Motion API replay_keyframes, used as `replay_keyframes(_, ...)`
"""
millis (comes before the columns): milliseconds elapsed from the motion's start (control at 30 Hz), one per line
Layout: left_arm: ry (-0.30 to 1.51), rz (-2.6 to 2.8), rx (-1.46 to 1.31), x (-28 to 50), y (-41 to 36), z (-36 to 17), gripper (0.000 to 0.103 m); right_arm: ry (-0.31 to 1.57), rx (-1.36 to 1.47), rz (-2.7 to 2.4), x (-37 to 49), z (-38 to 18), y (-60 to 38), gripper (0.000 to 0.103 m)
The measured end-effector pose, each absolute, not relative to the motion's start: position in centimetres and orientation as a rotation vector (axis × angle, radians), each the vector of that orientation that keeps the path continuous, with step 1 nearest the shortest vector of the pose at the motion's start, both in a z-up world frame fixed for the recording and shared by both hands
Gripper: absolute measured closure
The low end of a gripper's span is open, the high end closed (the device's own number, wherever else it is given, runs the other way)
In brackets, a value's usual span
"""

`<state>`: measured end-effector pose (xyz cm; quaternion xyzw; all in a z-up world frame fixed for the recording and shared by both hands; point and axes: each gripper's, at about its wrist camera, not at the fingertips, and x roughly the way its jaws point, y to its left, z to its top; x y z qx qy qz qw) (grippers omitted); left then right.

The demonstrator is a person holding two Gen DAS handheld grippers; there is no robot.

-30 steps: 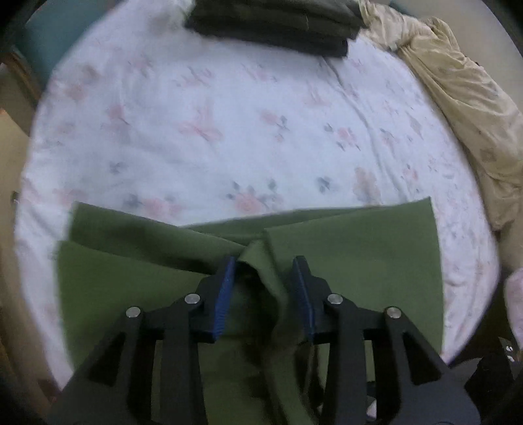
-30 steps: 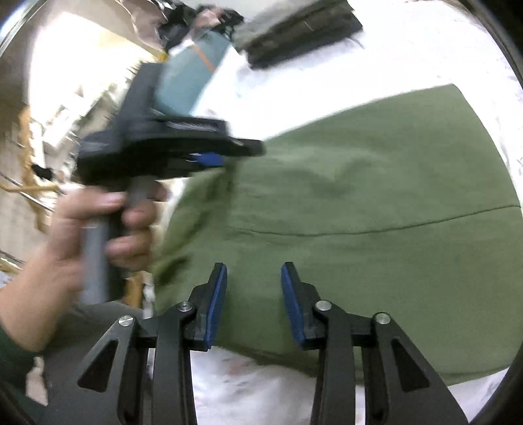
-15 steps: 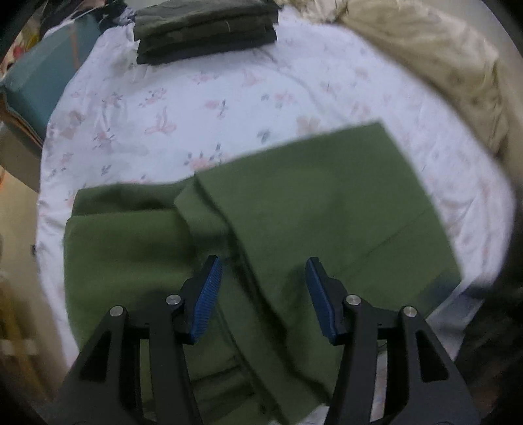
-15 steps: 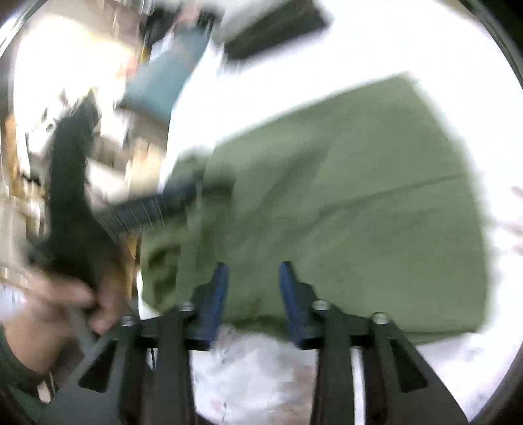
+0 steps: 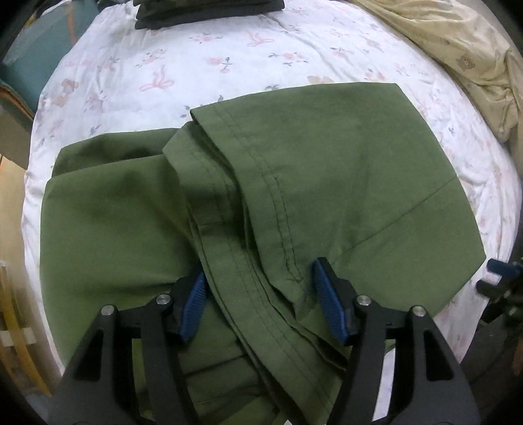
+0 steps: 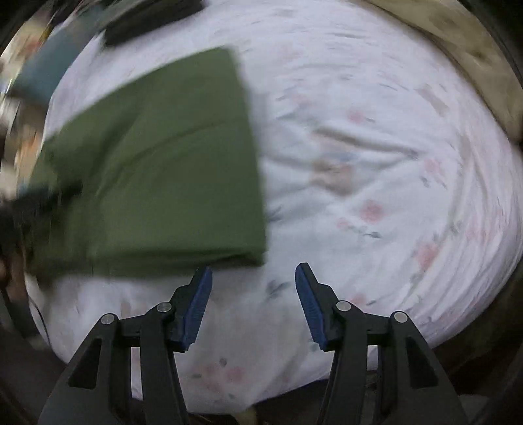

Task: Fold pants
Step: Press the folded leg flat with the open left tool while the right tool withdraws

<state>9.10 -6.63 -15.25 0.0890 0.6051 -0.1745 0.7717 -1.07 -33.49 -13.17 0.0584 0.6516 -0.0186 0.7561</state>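
Olive green pants (image 5: 327,183) lie folded over on a white floral bedsheet (image 5: 228,55), the hemmed leg ends laid across the lower layer. My left gripper (image 5: 258,294) is open and hovers over the near seams, holding nothing. In the blurred right wrist view the pants (image 6: 157,170) lie at the left, and my right gripper (image 6: 253,287) is open and empty over bare sheet (image 6: 376,163) just beyond the pants' near right corner. The right gripper's tip also shows at the right edge of the left wrist view (image 5: 500,278).
A dark folded stack of clothes (image 5: 209,11) sits at the far edge of the bed. A rumpled cream blanket (image 5: 457,55) lies along the right side. A teal object (image 5: 39,59) stands off the bed's left edge.
My left gripper let go of the pants' leg ends, opened and drew back. My right gripper opened wider and swung right, off the pants onto bare sheet.
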Motion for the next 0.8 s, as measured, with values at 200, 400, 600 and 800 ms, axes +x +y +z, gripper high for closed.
replay_keyframes(200, 1.309, -0.373, 0.213, 8.7, -7.1, -15.7, 0.044, 1.394, 0.18, -0.164, 0.5, -15.7, -33.6, 0.06)
replay_keyframes(400, 1.322, -0.387, 0.212, 8.8, -6.9, -15.8, 0.044, 1.357, 0.403, -0.202, -1.4, -14.8, -37.3, 0.091)
replay_keyframes(600, 1.316, -0.392, 0.213, 8.8, -6.8, -15.8, 0.042, 1.415, 0.373, -0.217, -3.4, -12.8, -37.6, 0.09)
replay_keyframes(800, 1.311, -0.391, 0.217, 8.6, -6.8, -15.9, 0.042, 1.311, 0.32, -0.094, -0.7, -11.1, -36.3, 0.092)
